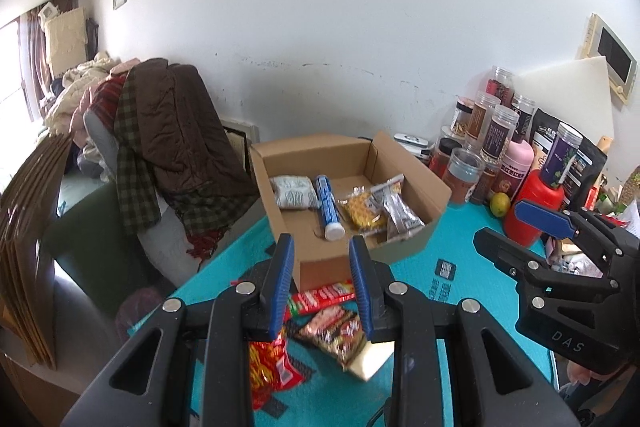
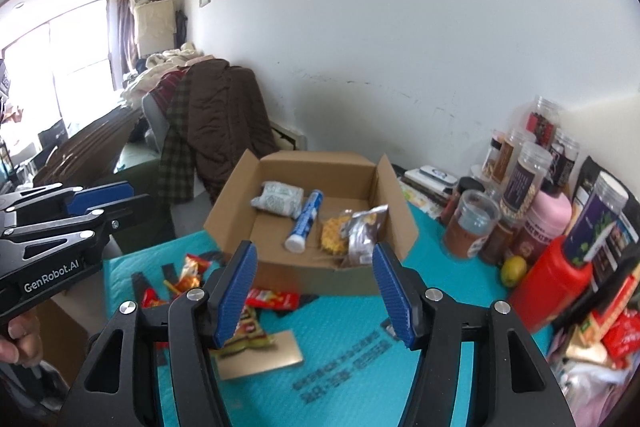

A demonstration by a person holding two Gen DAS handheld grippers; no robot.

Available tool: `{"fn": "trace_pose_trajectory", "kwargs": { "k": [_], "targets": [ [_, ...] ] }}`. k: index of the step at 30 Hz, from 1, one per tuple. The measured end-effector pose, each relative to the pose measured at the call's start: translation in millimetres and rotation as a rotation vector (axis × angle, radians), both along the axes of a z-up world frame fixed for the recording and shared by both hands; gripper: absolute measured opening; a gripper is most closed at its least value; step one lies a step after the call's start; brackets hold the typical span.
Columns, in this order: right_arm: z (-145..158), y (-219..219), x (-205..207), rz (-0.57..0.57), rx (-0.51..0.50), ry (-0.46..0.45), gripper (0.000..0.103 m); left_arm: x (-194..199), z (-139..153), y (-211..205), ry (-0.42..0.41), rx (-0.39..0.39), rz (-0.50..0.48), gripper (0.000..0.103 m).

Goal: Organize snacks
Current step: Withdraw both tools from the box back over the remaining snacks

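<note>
An open cardboard box stands on a teal mat. Inside lie a grey-white packet, a blue tube, a yellow snack bag and a silvery brown packet. Loose on the mat in front are a long red packet, a dark noodle packet and a red-yellow bag. My left gripper hovers over these packets, jaws drawn close with nothing between them. My right gripper hangs open and empty before the box's front wall, to the right of the left one.
Jars and bottles crowd the mat's right side, with a red bottle and a yellow-green fruit. A chair draped in a brown coat stands left of the table. Flattened cardboard leans at the far left.
</note>
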State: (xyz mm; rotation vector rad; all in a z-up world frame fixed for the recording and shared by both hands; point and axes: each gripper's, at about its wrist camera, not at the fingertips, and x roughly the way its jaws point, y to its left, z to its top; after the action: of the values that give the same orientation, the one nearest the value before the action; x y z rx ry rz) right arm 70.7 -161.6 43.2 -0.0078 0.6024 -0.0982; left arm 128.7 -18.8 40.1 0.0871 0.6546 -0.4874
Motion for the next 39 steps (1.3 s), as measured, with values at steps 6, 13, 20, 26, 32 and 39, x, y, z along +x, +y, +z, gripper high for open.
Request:
{"fn": "trace_pose_trajectory", "kwargs": {
  "k": [6,13,20,26,32,39],
  "targets": [
    [-19.7,13.6,-11.8,0.002,0.029,0.023,0.060,-12.6,-20.8,13.7,0.042,0.005,0.010,0.028],
    [-47.6,31.8,-21.7,0.010,0.077,0.060,0.060,-23.0,-46.8,32.4,0.082,0.022,0.021,0.028],
    [-74.4,45.7,-23.1,0.020,0.093,0.107,0.061,-24.8,-78.3,43.0,0.127,0.046,0.041,0.028],
    [-97.9,50.2,-20.1,0.019,0.133,0.161,0.064,-16.4,-110.4,52.0,0.223,0.025,0.051,0.028],
    [-123.1,45.7,-14.7,-0.011,0.155,0.228,0.069,-13.7,-135.4,56.1,0.270,0.023,0.074,0.028],
    [-146.5,40.2,-11.1,-0.029,0.180,0.292,0.069,-2.3,-156.2,64.5,0.322,0.010,0.117,0.028]
  ]
}}
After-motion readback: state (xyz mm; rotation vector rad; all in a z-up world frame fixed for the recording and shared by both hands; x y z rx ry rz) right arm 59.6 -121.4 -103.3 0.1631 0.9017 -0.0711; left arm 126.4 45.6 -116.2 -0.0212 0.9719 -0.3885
